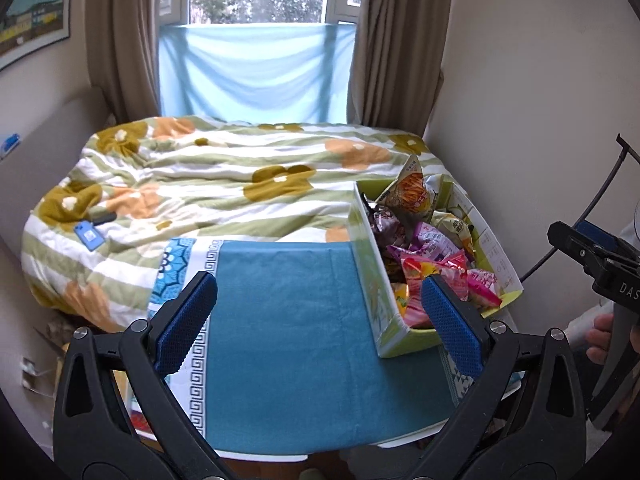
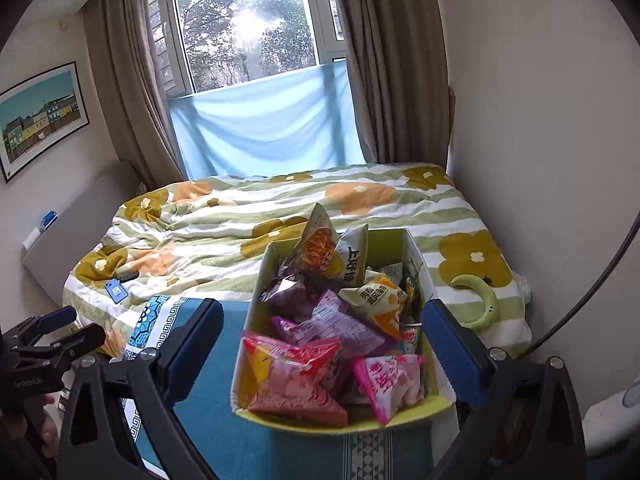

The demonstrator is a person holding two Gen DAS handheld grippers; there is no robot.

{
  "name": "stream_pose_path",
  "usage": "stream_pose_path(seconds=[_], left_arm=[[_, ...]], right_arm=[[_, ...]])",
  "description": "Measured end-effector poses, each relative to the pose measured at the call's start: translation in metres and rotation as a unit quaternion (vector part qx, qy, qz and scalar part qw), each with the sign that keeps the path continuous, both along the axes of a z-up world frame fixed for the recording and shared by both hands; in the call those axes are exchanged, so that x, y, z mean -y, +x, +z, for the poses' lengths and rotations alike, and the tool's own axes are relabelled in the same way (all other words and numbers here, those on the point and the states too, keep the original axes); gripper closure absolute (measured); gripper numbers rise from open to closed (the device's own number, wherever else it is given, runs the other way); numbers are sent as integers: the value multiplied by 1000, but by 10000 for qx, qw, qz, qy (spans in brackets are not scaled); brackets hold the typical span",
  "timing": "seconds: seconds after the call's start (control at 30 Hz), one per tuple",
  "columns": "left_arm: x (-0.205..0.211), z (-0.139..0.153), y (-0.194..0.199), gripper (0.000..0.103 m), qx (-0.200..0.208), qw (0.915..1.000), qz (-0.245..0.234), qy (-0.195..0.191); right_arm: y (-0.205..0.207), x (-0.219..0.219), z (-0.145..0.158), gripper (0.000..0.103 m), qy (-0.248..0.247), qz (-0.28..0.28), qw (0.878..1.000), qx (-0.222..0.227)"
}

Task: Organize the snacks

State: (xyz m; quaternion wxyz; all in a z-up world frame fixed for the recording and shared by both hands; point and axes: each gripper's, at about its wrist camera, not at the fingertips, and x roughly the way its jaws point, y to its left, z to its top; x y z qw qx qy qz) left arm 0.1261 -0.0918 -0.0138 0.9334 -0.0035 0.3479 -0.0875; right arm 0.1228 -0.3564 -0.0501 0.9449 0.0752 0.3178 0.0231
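Now, left hand-held gripper [image 1: 316,316] wide apart, empty, right hand-held gripper [image 2: 324,340] likewise, above snack box [image 2: 256,300].

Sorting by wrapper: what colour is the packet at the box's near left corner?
Pink-red packet, clearest in the right wrist view.

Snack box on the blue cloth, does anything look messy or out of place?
Nothing has spilled. The snack box is heaped untidily: packets lie jumbled, and an orange packet pokes up above the rim. Both claws are open and empty.
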Motion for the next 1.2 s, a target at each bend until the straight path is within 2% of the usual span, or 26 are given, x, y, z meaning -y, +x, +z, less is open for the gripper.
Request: stream_pose_path(seconds=[0.13, 0.2, 0.47, 0.67, 1.2], left_arm=[[-21, 11, -51, 1, 454, 9983, 214, 298], [-28, 15, -72, 1, 605, 9970, 259, 408], [-48, 14, -120, 1, 767, 9962, 265, 316], [-54, 16, -129, 1, 850, 9957, 274, 241], [-47, 17, -121, 1, 856, 9956, 224, 306]], right_arm=[[-54, -38, 10, 4, -282, 5, 9995, 147], [-75, -54, 10, 1, -390, -19, 9991, 175], [-124, -91, 0, 1, -421, -75, 9989, 172], [-140, -100, -1, 1, -518, -186, 9982, 227], [-140, -104, -2, 1, -478, -204, 9984, 228]])
